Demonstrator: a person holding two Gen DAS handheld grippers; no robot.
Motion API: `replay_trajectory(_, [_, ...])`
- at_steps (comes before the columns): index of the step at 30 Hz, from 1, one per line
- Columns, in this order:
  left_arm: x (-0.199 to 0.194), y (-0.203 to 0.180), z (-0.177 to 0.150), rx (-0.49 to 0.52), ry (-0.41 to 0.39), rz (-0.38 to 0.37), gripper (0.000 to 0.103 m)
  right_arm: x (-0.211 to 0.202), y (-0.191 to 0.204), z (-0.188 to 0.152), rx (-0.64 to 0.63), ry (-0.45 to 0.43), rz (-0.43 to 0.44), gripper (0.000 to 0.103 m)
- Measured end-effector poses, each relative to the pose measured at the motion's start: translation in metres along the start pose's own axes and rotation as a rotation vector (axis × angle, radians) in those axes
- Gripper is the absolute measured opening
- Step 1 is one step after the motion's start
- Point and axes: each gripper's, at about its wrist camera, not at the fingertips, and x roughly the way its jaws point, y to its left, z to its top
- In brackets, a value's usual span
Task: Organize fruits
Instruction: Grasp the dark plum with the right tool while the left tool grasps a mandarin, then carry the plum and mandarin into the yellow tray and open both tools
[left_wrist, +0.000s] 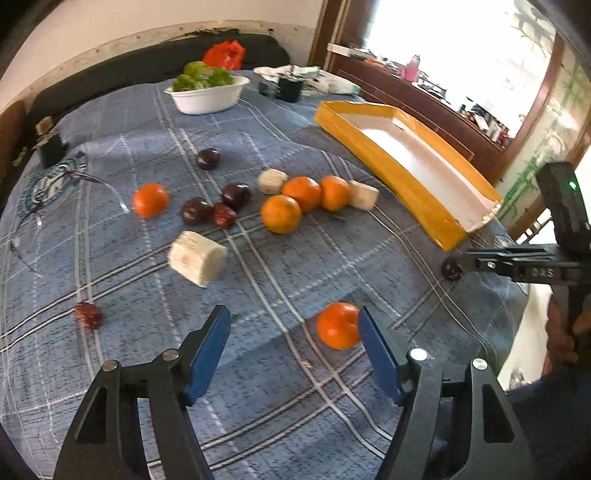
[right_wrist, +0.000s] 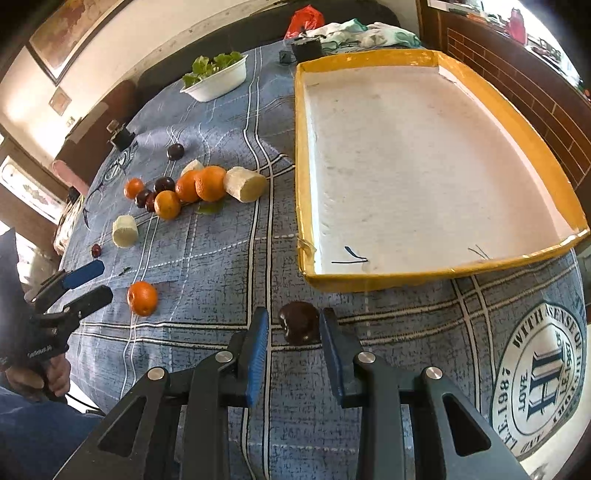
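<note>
- Your left gripper (left_wrist: 293, 325) hangs wide open above the blue plaid tablecloth (left_wrist: 110, 155), holding nothing; a round orange tangerine (left_wrist: 338, 325) lies just inside its right finger.
- Your right gripper (right_wrist: 293, 332) is open too, its blue-padded fingers (right_wrist: 258, 343) either side of a dark glossy plum (right_wrist: 299, 322) on the cloth; whether the pads touch it, you cannot tell.
- The yellow-rimmed, white-floored cardboard tray (right_wrist: 376, 278) sits just beyond that plum.
- More tangerines, dark plums and pale cut cylinders (left_wrist: 197, 257) lie scattered mid-table, with a white bowl of greens (left_wrist: 207, 96) farther back.
</note>
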Motion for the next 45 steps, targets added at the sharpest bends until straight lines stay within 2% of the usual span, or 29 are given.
replay_trajectory(13, [0.032,-0.026,-0.004,0.091,0.101,-0.002,0.071,0.020,0.000,0.006,-0.060,0.048,-0.023,0.033])
replay_trajectory(17, [0.044,-0.031,-0.003,0.108,0.124,0.017,0.061,0.019,0.001,0.005,-0.082,0.050,-0.025,0.033])
replay_trajectory(22, [0.047,-0.031,0.000,0.108,0.105,0.035,0.051,0.019,0.008,0.001,-0.127,0.053,-0.032,0.033])
replay_trajectory(24, [0.047,-0.031,0.001,0.102,0.099,0.022,0.036,0.020,0.011,-0.001,-0.147,0.057,-0.035,0.033])
replay_trajectory(25, [0.045,-0.031,0.001,0.094,0.099,0.002,0.033,0.019,0.012,-0.002,-0.157,0.057,-0.037,0.032])
replay_trajectory(30, [0.045,-0.032,0.001,0.082,0.095,0.001,0.033,0.008,0.014,-0.003,-0.180,0.035,-0.019,0.031])
replay_trajectory(34, [0.045,-0.033,0.002,0.077,0.095,-0.002,0.032,-0.023,0.018,0.005,-0.201,-0.026,0.067,0.031])
replay_trajectory(36, [0.044,-0.034,0.001,0.078,0.096,-0.003,0.032,-0.037,0.009,0.017,-0.173,-0.078,0.068,0.031])
replay_trajectory(39, [0.044,-0.035,0.001,0.077,0.096,-0.003,0.032,-0.037,-0.019,0.037,-0.089,-0.114,0.001,0.031])
replay_trajectory(43, [0.044,-0.036,0.002,0.071,0.094,-0.001,0.032,-0.011,-0.052,0.047,-0.036,-0.063,-0.120,0.031])
replay_trajectory(45, [0.043,-0.037,0.002,0.070,0.092,-0.001,0.032,-0.002,-0.059,0.041,-0.016,-0.038,-0.132,0.031])
